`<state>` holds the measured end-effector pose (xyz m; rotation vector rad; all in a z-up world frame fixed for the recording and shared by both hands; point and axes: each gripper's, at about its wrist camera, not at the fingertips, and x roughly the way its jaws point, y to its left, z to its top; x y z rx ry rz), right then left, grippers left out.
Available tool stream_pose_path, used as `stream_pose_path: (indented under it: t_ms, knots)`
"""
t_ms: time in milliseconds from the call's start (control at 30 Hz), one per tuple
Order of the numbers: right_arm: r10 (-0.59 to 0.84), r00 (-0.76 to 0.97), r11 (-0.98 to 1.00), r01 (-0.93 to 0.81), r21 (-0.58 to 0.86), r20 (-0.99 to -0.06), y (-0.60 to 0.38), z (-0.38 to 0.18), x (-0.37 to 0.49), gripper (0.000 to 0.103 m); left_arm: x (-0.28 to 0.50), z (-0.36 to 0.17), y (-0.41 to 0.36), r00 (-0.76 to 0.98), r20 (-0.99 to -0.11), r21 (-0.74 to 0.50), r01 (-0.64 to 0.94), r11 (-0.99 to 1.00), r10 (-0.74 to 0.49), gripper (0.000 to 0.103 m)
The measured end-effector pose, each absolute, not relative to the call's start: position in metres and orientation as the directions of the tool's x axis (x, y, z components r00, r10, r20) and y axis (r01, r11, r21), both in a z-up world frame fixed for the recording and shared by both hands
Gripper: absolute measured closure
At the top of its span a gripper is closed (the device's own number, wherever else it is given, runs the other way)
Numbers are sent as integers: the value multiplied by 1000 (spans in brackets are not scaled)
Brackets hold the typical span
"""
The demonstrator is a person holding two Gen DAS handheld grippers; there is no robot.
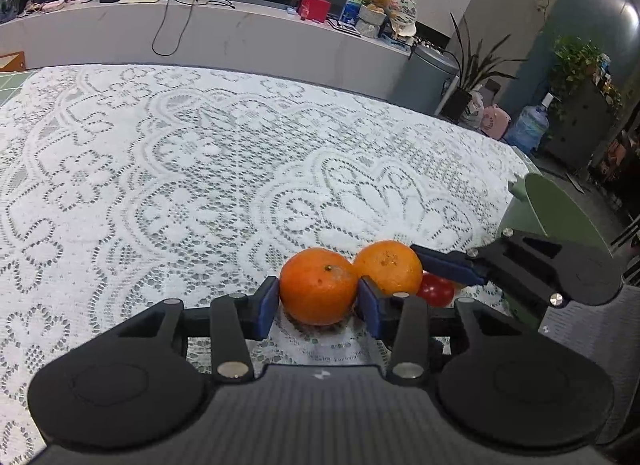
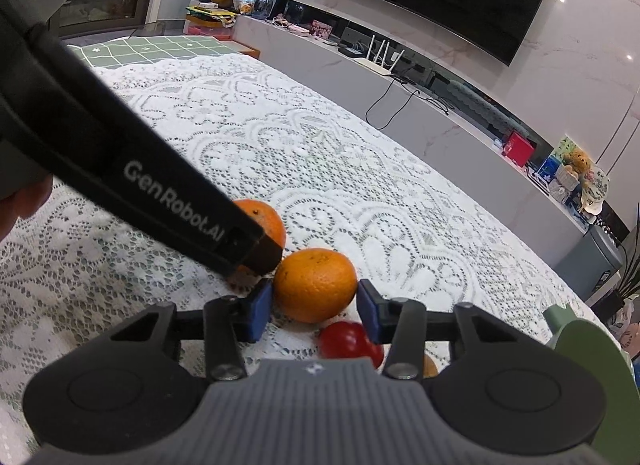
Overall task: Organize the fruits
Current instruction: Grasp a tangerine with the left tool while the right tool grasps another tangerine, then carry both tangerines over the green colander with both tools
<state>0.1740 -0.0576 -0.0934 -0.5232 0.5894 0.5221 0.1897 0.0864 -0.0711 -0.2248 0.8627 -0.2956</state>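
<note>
- Left wrist view first: the left gripper (image 1: 317,297) has its blue pads on either side of the nearer orange (image 1: 317,286), pressing on its flanks as far as I can judge, so it looks gripped rather than just framed.
- Touching it on the right sits the second orange (image 1: 389,266); the right gripper (image 2: 315,300) brackets that one, its left pad against the peel, its right pad at or barely off it.
- Both fruits rest on the lace-covered bench (image 1: 160,169), with a small red fruit (image 2: 345,340) just beside them, under the right gripper's pad.
- To do this well, I'd confirm a firm, centred squeeze before lifting, since round peel slips.
- Lifting straight up, one at a time, should keep the touching oranges from nudging each other or rolling the red fruit.
</note>
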Motion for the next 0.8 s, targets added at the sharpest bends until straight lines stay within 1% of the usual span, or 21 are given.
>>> stream_pose_path:
  t_ms: [233, 500, 800]
  knots:
    - [299, 738, 759, -568, -319, -604, -59, -80, 163, 60, 184, -57, 94, 649, -680, -323, 151, 934, -341, 55]
    - [287, 769, 798, -522, -302, -571, -75, -53, 144, 60, 177, -49, 98, 671, -667, -327, 126, 937, -323, 55]
    - [276, 797, 858, -456, -236, -537, -121, -19, 110, 60, 158, -34, 74, 668, -674, -261, 184, 948, -315, 55]
